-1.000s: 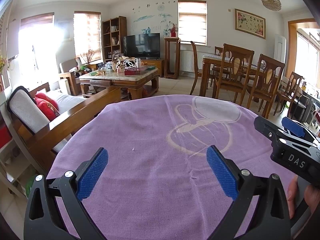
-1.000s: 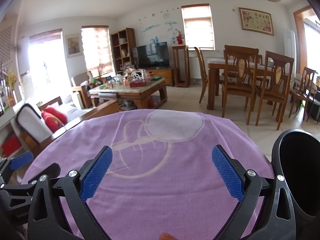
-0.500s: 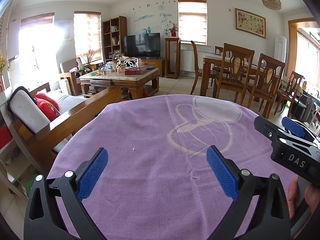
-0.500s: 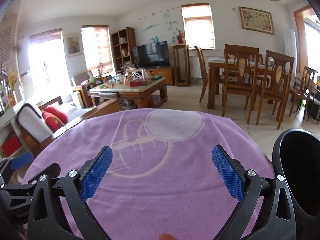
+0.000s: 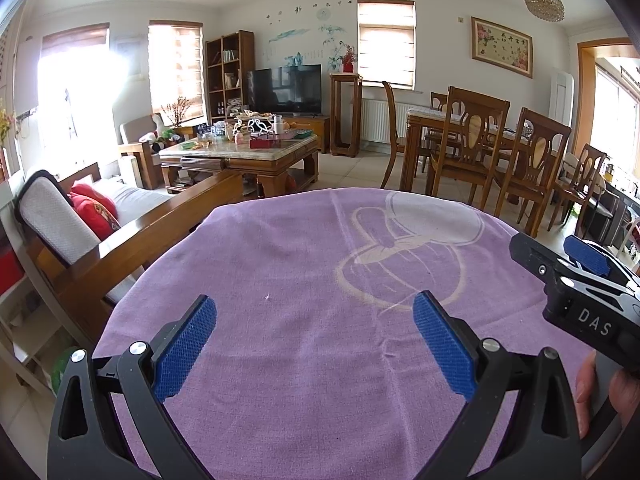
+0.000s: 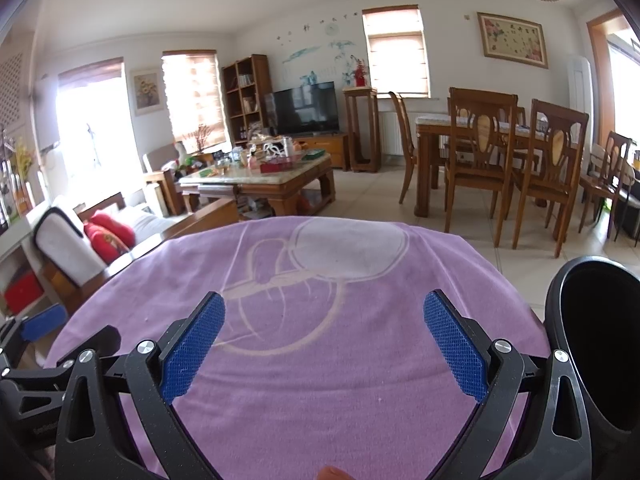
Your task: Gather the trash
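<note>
The cloth (image 5: 304,280) over the table was purple, printed with a faded cream outline of loops and a pale disc (image 5: 434,218). Both the left gripper (image 5: 316,344) and the right gripper (image 6: 324,344) were black with blue, mesh-textured pads (image 5: 186,348). The bin (image 6: 592,344) at the table's edge was black inside and out. On the sofa's grey-white upholstery (image 5: 52,220) lay red cushions (image 5: 98,210), and the chairs (image 5: 472,140) were brown wood with lighter tan back panels.

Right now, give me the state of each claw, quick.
Left claw: open, holding nothing, over the purple cloth.
Right claw: open, holding nothing, black bin beside it.
</note>
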Demonstrator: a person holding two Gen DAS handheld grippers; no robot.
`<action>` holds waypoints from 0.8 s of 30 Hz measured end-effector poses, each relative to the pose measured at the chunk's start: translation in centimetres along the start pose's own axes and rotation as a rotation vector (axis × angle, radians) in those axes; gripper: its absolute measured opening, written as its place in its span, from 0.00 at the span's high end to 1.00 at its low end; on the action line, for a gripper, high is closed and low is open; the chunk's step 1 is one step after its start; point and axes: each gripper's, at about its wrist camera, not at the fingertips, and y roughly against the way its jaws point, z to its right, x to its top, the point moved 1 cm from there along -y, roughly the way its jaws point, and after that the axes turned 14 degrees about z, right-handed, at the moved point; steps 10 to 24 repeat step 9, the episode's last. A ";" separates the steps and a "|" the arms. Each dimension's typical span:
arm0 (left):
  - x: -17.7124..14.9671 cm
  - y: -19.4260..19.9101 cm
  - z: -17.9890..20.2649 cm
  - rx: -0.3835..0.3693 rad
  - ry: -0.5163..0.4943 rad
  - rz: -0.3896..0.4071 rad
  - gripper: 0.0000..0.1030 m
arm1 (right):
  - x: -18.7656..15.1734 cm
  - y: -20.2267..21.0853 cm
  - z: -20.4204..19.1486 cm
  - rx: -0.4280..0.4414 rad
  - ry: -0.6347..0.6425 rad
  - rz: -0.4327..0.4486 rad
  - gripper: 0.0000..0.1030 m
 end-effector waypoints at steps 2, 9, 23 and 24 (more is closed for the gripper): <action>0.0 0.0 0.1 0.001 -0.001 0.000 0.05 | 0.0 0.0 0.0 0.001 -0.001 0.000 0.05; 0.0 0.0 0.1 0.003 0.000 -0.001 0.05 | 0.0 0.0 0.0 0.001 -0.001 -0.001 0.05; 0.0 0.0 0.1 0.003 0.000 -0.001 0.05 | 0.0 0.0 0.0 0.001 -0.001 -0.001 0.05; 0.0 0.0 0.1 0.003 0.000 -0.001 0.05 | 0.0 0.0 0.0 0.001 -0.001 -0.001 0.05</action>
